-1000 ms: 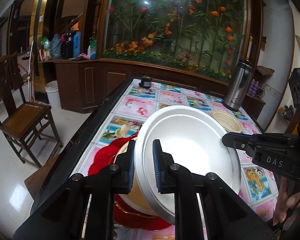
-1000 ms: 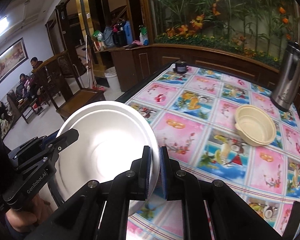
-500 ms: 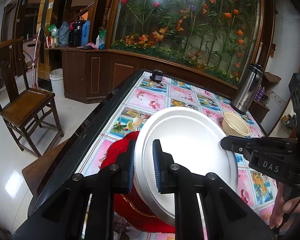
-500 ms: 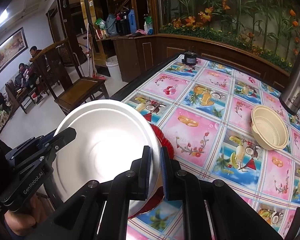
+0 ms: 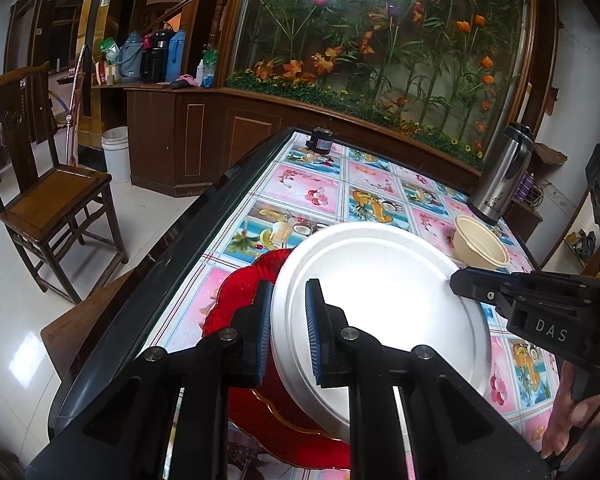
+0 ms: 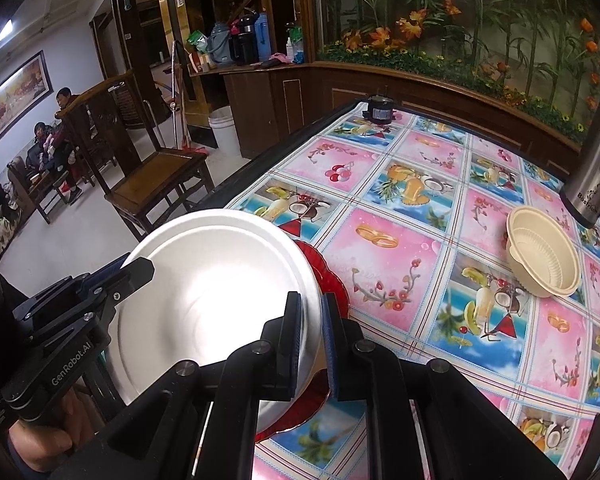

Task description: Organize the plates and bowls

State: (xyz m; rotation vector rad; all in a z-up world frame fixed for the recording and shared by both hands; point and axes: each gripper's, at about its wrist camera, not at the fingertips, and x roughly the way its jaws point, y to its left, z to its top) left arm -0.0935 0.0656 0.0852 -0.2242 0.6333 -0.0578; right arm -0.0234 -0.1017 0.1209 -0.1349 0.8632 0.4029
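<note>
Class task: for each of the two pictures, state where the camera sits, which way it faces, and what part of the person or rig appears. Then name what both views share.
Left wrist: on the left gripper, looking down over the white plate it pinches; the right gripper and fingers show.
Right wrist: on the right gripper, clamped on the plate's opposite rim; the left gripper and a hand show.
Shared: white plate, red plate, beige bowl, steel flask.
</note>
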